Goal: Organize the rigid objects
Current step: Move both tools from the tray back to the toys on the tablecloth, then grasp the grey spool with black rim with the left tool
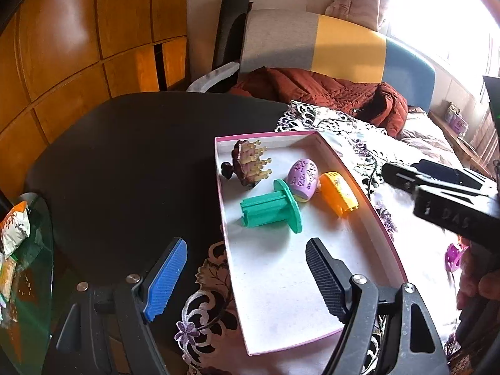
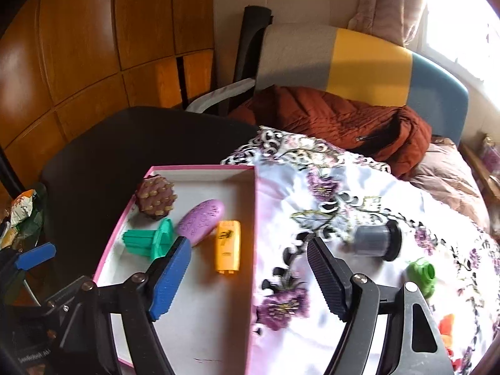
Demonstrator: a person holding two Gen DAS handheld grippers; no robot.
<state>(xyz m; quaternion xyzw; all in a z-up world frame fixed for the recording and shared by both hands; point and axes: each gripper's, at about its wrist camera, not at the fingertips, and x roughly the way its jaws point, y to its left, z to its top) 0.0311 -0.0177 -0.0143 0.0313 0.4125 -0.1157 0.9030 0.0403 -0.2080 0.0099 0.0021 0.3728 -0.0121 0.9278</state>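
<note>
A shallow white box with a pink rim [image 1: 275,143] [image 2: 203,176] lies on the table. In it are a brown knobbed massage brush [image 1: 247,162] [image 2: 154,200], a purple egg-shaped piece [image 1: 303,178] [image 2: 201,222], an orange-yellow plastic piece [image 1: 339,193] [image 2: 228,247] and a green spool [image 1: 272,206] [image 2: 150,240]. My left gripper [image 1: 247,278] hangs open over the box's near left part, holding nothing. Above the box's right wall my right gripper [image 2: 248,278] [image 1: 406,184] is open and empty too. On the cloth to its right lie a grey-black cylinder [image 2: 375,240] and a small green object [image 2: 422,276].
A floral cloth [image 2: 343,187] covers the right part of the dark table [image 1: 125,156]. A small purple object [image 1: 453,256] and something orange-red [image 2: 447,322] lie near the cloth's front right. A rust jacket [image 2: 328,118] lies on the seat behind. A glass side table with snack packets [image 1: 18,234] stands at the left.
</note>
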